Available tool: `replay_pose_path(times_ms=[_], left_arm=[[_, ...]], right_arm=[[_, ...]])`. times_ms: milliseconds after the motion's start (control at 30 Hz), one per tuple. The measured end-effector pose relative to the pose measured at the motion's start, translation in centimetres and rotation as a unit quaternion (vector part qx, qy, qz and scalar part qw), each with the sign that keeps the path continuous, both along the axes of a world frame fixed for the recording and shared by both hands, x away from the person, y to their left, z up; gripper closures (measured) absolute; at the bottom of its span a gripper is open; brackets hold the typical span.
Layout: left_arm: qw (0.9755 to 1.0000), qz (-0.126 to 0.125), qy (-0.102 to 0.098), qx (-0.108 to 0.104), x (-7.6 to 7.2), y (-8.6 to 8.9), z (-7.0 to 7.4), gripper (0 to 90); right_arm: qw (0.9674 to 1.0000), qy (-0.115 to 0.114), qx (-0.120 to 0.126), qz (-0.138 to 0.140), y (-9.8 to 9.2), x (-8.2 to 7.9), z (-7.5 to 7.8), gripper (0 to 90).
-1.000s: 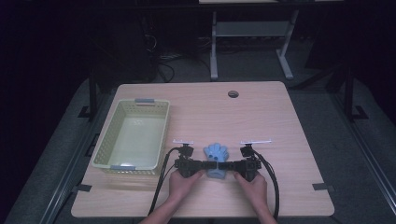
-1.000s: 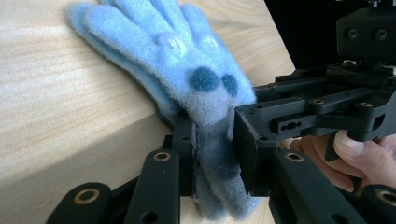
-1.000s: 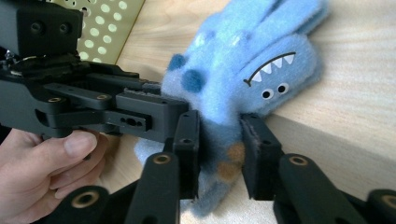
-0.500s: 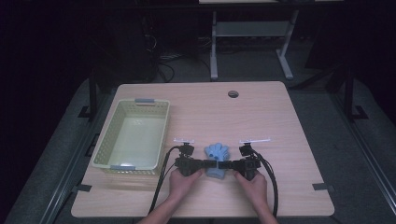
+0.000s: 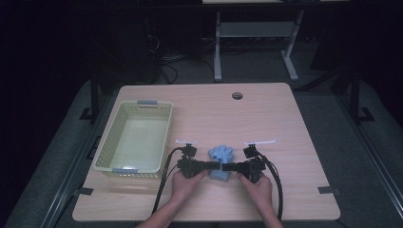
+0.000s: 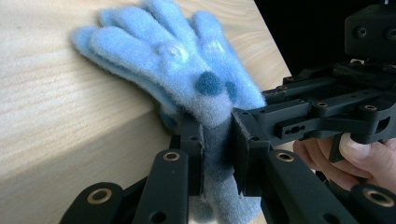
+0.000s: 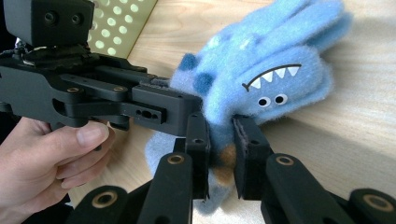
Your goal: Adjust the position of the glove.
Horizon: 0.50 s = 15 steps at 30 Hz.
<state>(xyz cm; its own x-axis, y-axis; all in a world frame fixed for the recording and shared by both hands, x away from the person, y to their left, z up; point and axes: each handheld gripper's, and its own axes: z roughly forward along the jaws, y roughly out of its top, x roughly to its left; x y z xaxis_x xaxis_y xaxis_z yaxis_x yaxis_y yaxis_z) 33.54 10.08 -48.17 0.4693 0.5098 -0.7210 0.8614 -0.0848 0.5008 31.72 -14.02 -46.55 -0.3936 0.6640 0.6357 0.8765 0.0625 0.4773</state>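
Both pairs of fingers have just been closing on the blue glove (image 5: 221, 156), which itself lies where it lay a second ago. At the bottom centre of the high view, the left gripper (image 5: 212, 166) and right gripper (image 5: 229, 167) each pinch its cuff from opposite sides. Farther back at left on the bench (image 5: 285, 123) sits a green basket (image 5: 110, 151).

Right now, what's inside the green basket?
The basket looks empty: its pale floor shows bare in the high view. The near wall hides a thin strip of floor behind it. The blue glove lies on the table beside it.
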Motion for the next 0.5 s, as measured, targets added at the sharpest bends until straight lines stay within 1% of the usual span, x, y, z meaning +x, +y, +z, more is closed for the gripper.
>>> replay_pose_path(times_ms=[333,500], left_arm=[[0.9998,-0.005,-0.013,-0.014,0.0,0.3,1.2,76.4],[0.9996,-0.009,-0.023,-0.017,-0.1,0.5,2.0,76.5]], right_arm=[[1.0000,-0.009,0.003,0.000,0.0,-0.1,1.3,78.3],[0.9998,-0.021,0.003,0.003,0.1,-0.2,2.2,78.3]])
